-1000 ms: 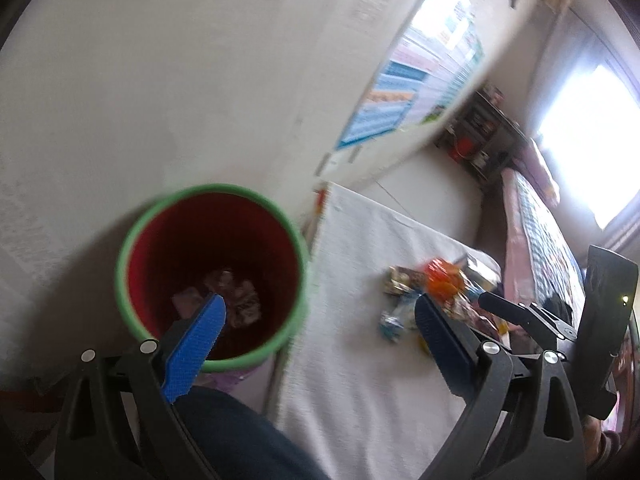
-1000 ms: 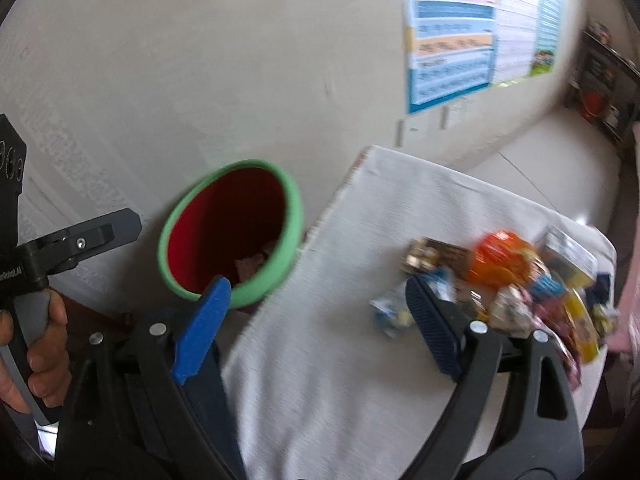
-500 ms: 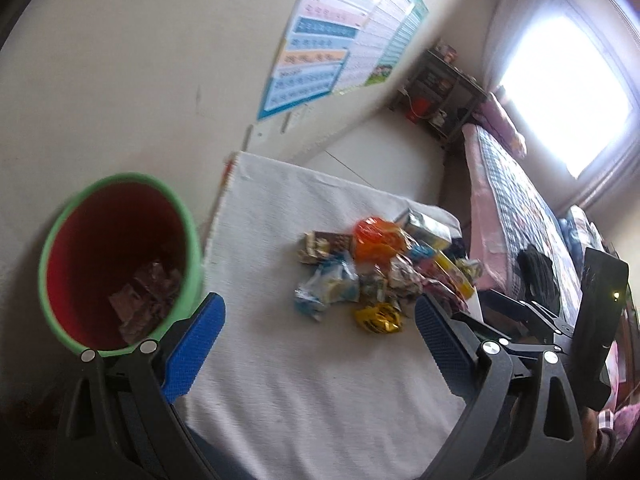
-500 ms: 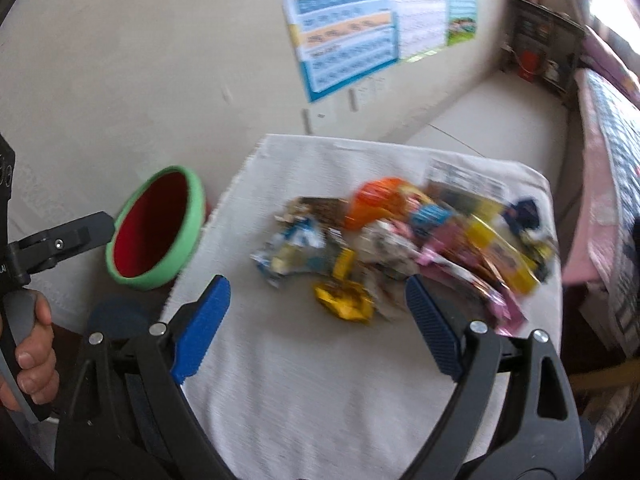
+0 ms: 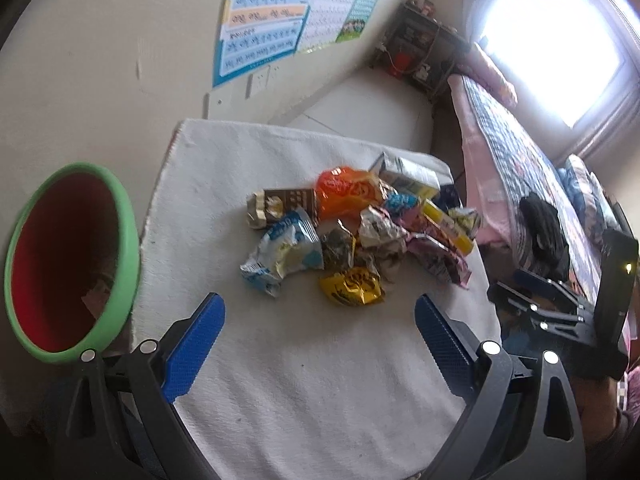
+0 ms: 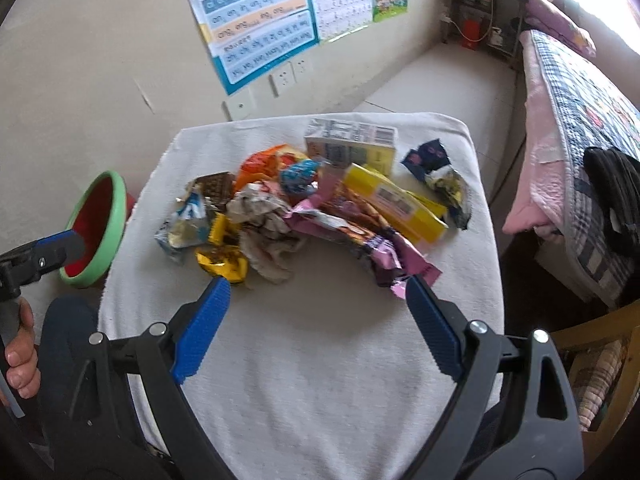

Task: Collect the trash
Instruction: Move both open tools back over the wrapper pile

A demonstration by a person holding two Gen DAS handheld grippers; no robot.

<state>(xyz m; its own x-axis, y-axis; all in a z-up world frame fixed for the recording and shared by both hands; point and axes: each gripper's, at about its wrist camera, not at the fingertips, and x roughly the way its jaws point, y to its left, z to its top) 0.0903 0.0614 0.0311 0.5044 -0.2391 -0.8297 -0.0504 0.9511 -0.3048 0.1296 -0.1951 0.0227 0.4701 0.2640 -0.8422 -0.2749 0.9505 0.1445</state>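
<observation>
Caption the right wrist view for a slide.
Open right gripper hovers over a wrapper pile on a white-cloth table, green-rimmed red bin at left.

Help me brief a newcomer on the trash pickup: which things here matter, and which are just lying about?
For the job: wrapper pile, yellow wrapper, carton, green-rimmed bin, left gripper, right gripper, both open.

Lying about: wall posters, bed, shelf, black bag.
</observation>
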